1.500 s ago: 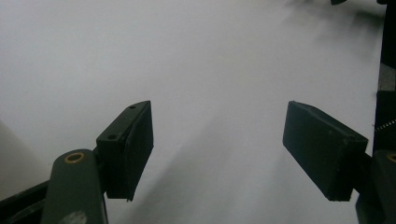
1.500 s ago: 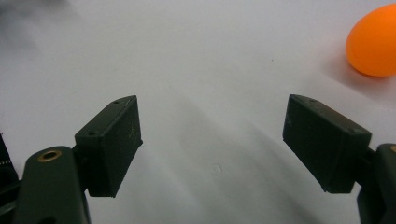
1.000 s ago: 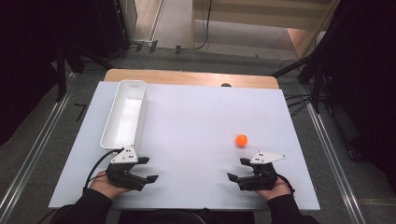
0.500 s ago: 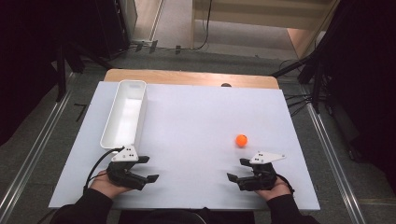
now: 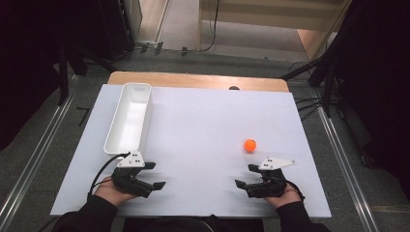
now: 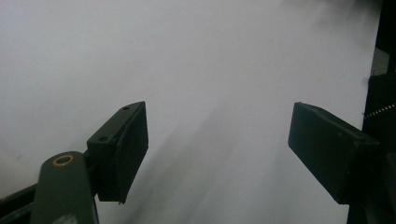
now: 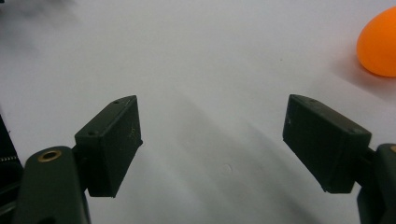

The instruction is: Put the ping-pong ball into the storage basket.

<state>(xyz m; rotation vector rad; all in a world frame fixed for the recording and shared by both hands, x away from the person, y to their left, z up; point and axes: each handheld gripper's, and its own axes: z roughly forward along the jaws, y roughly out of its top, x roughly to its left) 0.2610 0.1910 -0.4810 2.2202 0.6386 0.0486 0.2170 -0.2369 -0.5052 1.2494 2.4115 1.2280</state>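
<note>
In my right tongs' view the orange ball (image 7: 379,42) is cut off by the right edge; beyond it the counter (image 7: 196,56) blurs.

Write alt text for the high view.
A person's hands rest two open tongs, left and right, on a white table. An orange ball lies just beyond the right one; a white bin stands beyond the left.

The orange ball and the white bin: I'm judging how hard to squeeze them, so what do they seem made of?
The orange ball looks like smooth matte plastic, evenly coloured and without seams; it could be foam. The white bin looks like thin moulded plastic, with rounded corners and a faint sheen.
</note>
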